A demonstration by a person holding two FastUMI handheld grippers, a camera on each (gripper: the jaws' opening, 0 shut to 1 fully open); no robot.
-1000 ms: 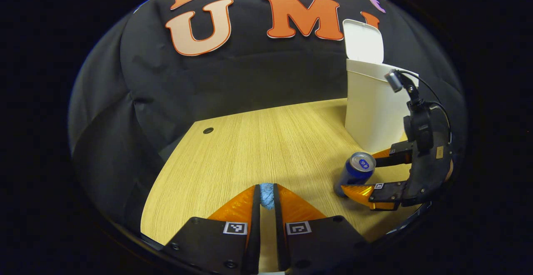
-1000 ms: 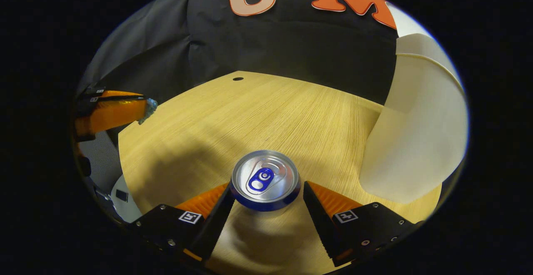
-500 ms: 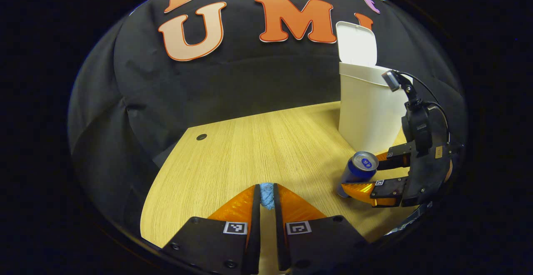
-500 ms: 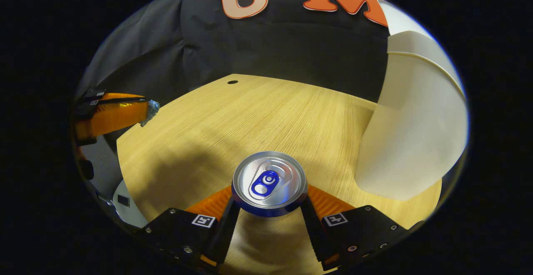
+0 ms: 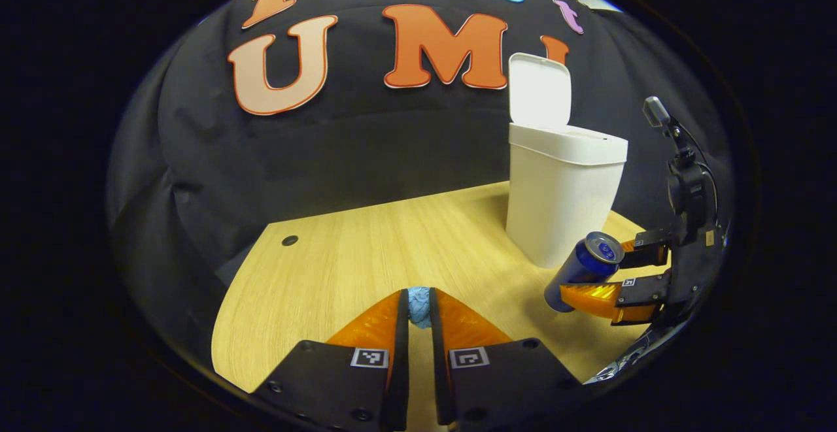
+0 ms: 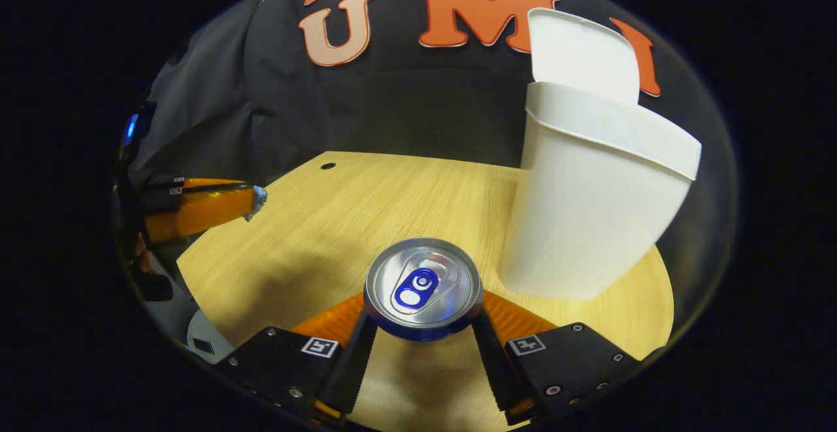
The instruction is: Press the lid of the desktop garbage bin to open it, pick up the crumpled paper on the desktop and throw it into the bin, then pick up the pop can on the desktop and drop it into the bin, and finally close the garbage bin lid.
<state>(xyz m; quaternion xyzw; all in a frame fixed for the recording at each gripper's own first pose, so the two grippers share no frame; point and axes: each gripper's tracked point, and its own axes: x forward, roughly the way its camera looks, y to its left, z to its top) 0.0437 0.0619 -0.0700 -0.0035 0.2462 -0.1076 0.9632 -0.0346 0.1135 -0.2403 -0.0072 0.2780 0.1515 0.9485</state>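
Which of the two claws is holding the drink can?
The right gripper: its fingers press both sides of the blue pop can. The left gripper instead pinches the blue crumpled paper.

crumpled paper (image 5: 419, 306): mostly hidden between closed fingers | pop can (image 6: 424, 287): body hidden beneath its top | bin (image 6: 588, 203): interior unseen

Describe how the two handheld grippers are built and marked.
The left gripper has wedge-shaped ribbed fingers on black blocks, each bearing a square black-and-white tag. The right gripper matches, with a black body, a thin black cable and a small camera on a stalk.
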